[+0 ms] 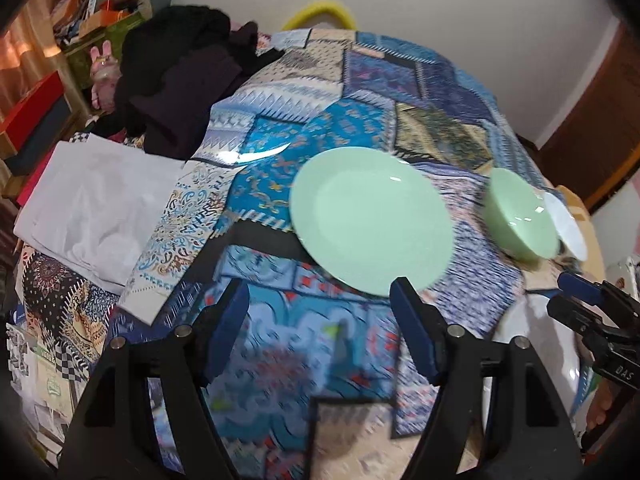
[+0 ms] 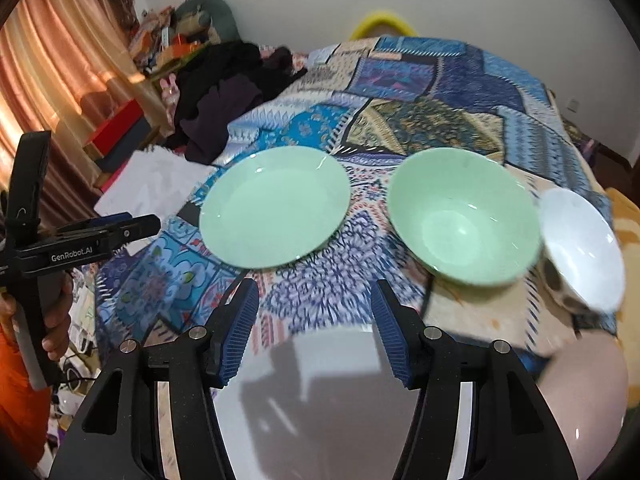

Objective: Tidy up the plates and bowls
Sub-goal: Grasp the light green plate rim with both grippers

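Green plate [image 2: 274, 208] ahead of right gripper [image 2: 314, 330], fingers apart — empty, left gripper [image 1: 318, 330] fingers likewise apart

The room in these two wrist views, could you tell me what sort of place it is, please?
Most likely a bedroom at home: the dishes lie on a patchwork quilt spread over what looks like a bed, dark clothes are heaped at its far side, and an orange curtain hangs beside cluttered shelves.
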The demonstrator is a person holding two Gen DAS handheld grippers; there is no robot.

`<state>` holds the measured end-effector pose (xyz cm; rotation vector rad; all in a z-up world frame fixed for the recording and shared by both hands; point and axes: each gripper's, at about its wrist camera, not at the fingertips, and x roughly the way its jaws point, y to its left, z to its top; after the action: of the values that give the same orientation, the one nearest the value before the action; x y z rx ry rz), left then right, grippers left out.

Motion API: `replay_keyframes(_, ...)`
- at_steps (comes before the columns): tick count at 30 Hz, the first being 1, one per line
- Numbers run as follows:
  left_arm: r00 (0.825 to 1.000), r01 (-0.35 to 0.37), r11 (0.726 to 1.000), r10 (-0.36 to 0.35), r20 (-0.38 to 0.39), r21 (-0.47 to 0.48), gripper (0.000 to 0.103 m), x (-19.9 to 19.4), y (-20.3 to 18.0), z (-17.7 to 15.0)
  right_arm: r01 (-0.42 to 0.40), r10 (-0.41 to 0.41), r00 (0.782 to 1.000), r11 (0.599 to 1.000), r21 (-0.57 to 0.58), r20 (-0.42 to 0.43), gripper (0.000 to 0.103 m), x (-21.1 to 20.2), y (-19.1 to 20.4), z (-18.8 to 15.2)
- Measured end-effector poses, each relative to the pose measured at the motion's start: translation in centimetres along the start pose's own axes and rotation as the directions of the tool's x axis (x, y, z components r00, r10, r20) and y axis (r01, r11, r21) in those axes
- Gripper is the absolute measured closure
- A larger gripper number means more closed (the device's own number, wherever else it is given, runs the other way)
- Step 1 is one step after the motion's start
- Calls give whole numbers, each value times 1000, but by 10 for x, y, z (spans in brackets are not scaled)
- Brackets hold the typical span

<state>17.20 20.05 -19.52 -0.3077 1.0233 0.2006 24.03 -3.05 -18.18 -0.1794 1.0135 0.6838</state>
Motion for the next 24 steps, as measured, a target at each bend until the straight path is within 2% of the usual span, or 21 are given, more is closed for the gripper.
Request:
replay_keyframes(8, 996, -6, 1000, 6, -85, 3, 31, 56, 21, 25, 4, -6, 993, 1000, -16, -120, 49, 55, 2, 21)
replay_keyframes(10, 995, 9, 1000, -8, -100, 8, 31, 68, 24, 30, 1, -3, 990, 1000, -17, -142, 52, 63, 2, 24)
replay_keyframes(11, 994, 11, 1000, -10, -109, 12, 34, 75, 25, 33, 7, -10, 987, 1000, -19, -157, 55, 68, 2, 25)
replay_keyframes(13, 992, 16, 1000, -14, -124, 12, 41, 84, 25, 37, 9, -12, 985, 1000, -19, -175, 56, 74, 1, 26)
replay_keyframes(15, 989, 42, 999, -40, -144, 11, 54, 94, 26, 40, 13, -16, 983, 1000, -20, -183, 60, 79, 2, 27)
replay_keyframes(17, 987, 54, 998, -51, -153, 15, 62, 103, 26, 43, 20, -24, 982, 999, -27, -189, 61, 83, 3, 29)
replay_keyframes(19, 988, 55, 998, -51, -147, 25, 66, 108, 23, 47, 23, -27, 982, 999, -25, -188, 62, 87, 4, 30)
replay_keyframes(21, 989, 60, 998, -55, -141, 34, 72, 111, 21, 49, 5, -9, 980, 1000, -17, -200, 69, 92, 4, 30)
replay_keyframes(24, 987, 79, 995, -70, -143, 55, 76, 116, 17, 52, 8, -10, 980, 1000, -8, -198, 70, 92, 4, 31)
